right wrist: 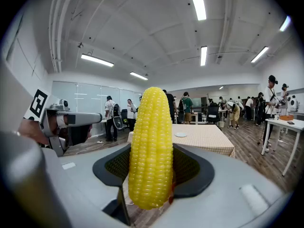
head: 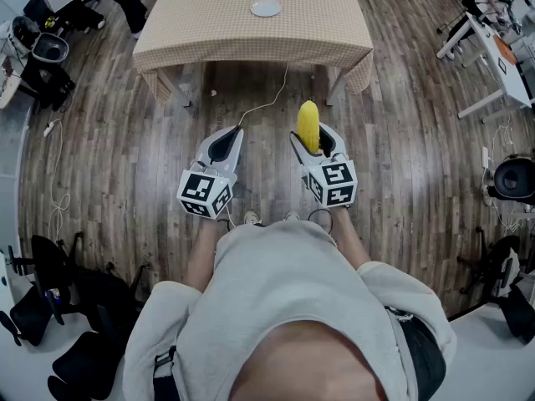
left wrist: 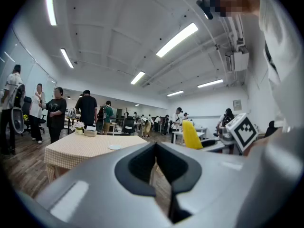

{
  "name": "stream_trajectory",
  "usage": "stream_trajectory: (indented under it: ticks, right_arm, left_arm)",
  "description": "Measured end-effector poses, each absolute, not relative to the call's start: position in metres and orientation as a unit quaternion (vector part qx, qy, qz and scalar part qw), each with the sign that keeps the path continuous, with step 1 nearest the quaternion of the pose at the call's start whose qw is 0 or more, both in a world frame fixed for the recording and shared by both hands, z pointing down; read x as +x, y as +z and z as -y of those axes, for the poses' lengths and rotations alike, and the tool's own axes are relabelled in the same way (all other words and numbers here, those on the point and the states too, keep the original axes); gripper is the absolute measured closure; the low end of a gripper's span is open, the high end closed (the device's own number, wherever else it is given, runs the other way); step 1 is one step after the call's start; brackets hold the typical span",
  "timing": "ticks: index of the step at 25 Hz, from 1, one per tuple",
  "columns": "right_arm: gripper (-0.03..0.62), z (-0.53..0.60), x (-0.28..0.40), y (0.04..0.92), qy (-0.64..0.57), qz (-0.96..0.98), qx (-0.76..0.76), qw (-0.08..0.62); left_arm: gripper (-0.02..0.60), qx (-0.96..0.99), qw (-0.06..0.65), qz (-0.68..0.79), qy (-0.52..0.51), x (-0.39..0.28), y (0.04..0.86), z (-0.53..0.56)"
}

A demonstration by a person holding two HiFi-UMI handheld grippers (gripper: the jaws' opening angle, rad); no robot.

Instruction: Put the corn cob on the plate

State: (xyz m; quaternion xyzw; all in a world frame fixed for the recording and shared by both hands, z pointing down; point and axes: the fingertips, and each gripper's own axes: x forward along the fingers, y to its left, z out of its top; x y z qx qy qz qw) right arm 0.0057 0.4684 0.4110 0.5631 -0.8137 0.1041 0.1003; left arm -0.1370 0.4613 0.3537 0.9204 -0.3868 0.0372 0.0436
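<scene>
My right gripper (head: pixel 311 143) is shut on a yellow corn cob (head: pixel 308 125), which stands upright between its jaws (right wrist: pixel 151 148) and fills the middle of the right gripper view. From the left gripper view the corn cob (left wrist: pixel 192 134) shows at the right. A small white plate (head: pixel 266 8) lies on the checked table (head: pixel 209 23) ahead; the same plate (right wrist: pixel 180 135) sits far behind the cob. My left gripper (head: pixel 222 148) hangs beside the right one, its jaws closed together with nothing in them (left wrist: pixel 156 175).
The checked table (left wrist: pixel 80 148) stands on a wooden floor a few steps ahead, with a white cable (head: pixel 267 98) trailing from under it. Several people (left wrist: pixel 57 110) stand around other tables at the back. Office chairs (head: pixel 42 53) crowd the left side, white desks (head: pixel 501 57) the right.
</scene>
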Motion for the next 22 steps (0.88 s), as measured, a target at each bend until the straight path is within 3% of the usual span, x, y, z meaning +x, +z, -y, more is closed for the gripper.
stream_trajectory:
  ticks: [22]
  right_arm:
    - [0.344, -0.497, 0.064, 0.441, 0.131, 0.827, 0.536, 0.102]
  left_arm:
    - [0.574, 0.901, 0.071, 0.425, 0.047, -0.085, 0.386, -0.489]
